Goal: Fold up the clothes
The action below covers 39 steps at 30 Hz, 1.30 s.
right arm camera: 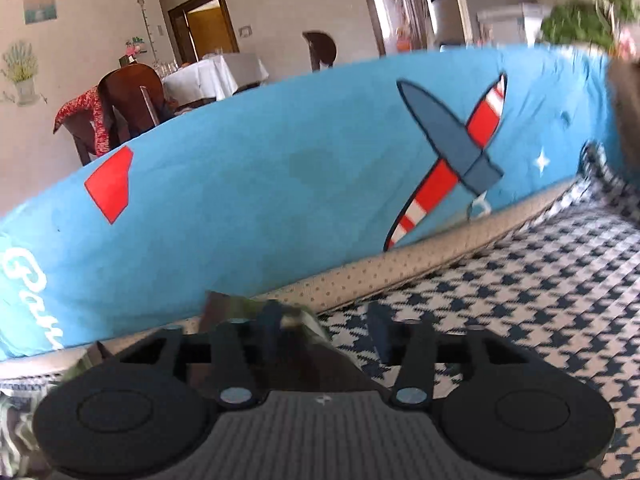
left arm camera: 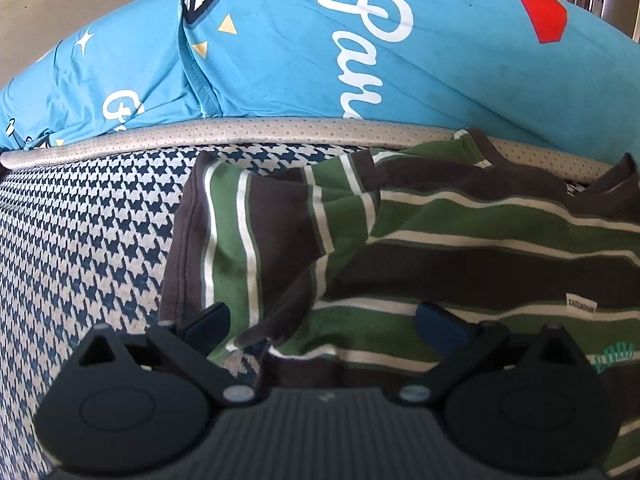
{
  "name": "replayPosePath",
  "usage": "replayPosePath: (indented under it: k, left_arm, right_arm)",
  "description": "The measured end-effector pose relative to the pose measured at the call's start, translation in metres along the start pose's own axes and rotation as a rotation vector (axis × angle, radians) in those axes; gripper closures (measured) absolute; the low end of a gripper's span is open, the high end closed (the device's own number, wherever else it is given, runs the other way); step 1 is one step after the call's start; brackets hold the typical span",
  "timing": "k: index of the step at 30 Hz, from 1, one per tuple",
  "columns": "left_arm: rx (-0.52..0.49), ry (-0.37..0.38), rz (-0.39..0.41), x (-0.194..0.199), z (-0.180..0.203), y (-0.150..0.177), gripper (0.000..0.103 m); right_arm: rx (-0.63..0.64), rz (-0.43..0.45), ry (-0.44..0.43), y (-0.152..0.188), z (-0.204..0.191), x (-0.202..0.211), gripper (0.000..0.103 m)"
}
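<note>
A shirt (left arm camera: 420,248) with green, dark brown and white stripes lies rumpled on the houndstooth cover (left arm camera: 88,240); its sleeve is folded across at the left. My left gripper (left arm camera: 324,320) is open just over the shirt's near edge, one finger on each side of a fabric fold. In the right wrist view, my right gripper (right arm camera: 326,326) is open with a narrower gap, low over the houndstooth cover (right arm camera: 520,300). A blurred bit of the striped shirt (right arm camera: 240,308) lies over its left finger. The cover shows through between the fingers.
A large blue printed cushion (left arm camera: 320,52) (right arm camera: 260,184) runs along the back, behind a beige dotted piping edge (left arm camera: 240,132). Beyond it in the right wrist view are chairs (right arm camera: 128,100), a white-clothed table (right arm camera: 208,76) and a doorway.
</note>
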<state>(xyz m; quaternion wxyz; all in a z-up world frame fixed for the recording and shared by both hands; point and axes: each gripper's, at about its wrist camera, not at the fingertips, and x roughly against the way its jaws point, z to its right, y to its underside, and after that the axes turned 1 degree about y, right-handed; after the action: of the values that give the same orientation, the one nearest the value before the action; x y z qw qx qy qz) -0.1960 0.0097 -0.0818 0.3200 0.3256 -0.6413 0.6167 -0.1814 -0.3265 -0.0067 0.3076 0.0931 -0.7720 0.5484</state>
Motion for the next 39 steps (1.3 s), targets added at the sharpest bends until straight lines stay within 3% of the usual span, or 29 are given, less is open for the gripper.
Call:
replayPosePath:
  k: [4,12,20,32,36,39]
  left_arm:
    - [-0.009,0.003,-0.002,0.001,0.004,0.001,0.0]
    - [-0.021,0.017,0.008,0.009,0.01,0.0,0.0]
    - [-0.03,0.087,0.026,0.036,0.014,0.008,0.0]
    - [-0.004,0.139,-0.002,0.058,0.023,0.034,0.0]
    - [-0.03,0.14,-0.019,0.055,0.032,0.036,0.0]
    - [-0.042,0.14,-0.022,0.053,0.036,0.037,0.0]
  right_arm:
    - [0.045,-0.02,0.089,0.001,0.003,0.003,0.043]
    - [0.004,-0.003,0.059,-0.003,0.03,0.043,0.043]
    - [-0.028,-0.036,0.066,0.015,0.058,0.092,0.042]
    - [0.249,-0.132,0.012,0.064,0.034,0.116,0.035]
    - [0.371,-0.111,0.077,0.076,0.026,0.108,0.035]
    - [0.375,-0.111,0.091,0.078,0.03,0.103,0.039]
